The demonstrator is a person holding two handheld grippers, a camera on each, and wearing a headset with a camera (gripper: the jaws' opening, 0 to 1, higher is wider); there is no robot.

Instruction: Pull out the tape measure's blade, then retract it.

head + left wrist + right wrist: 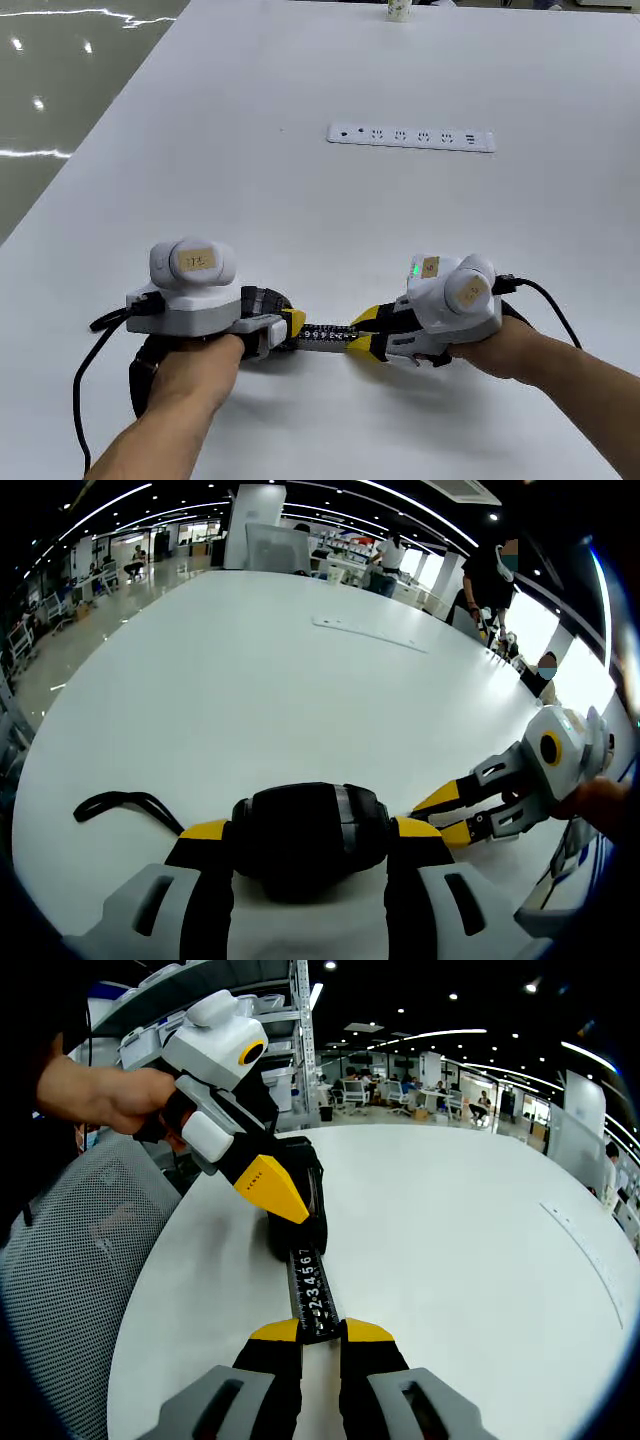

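1. Left gripper point(312, 832): shut around the black tape measure case point(308, 1210), one yellow-tipped jaw on each side. Probably clamped this way to anchor the case against the pull.
2. Right gripper point(320, 1335): narrowed onto the free end of the blade point(312, 1290), jaws nearly together. Faces the left gripper head-on, with a short numbered stretch of blade running straight from its tips to the case.
3. Judged early in the pull-out, with little blade showing. Both grippers low, close over the table point(300, 180), likely to keep the blade flat and straight.
4. Behind the right gripper, away from the case: bare tabletop, open for drawing back along the blade's line.
5. Power strip point(410, 137) well ahead of both grippers, clear of that line; paper cup point(399, 10) farther still.
6. Table's side edge well off the left gripper's outer side.
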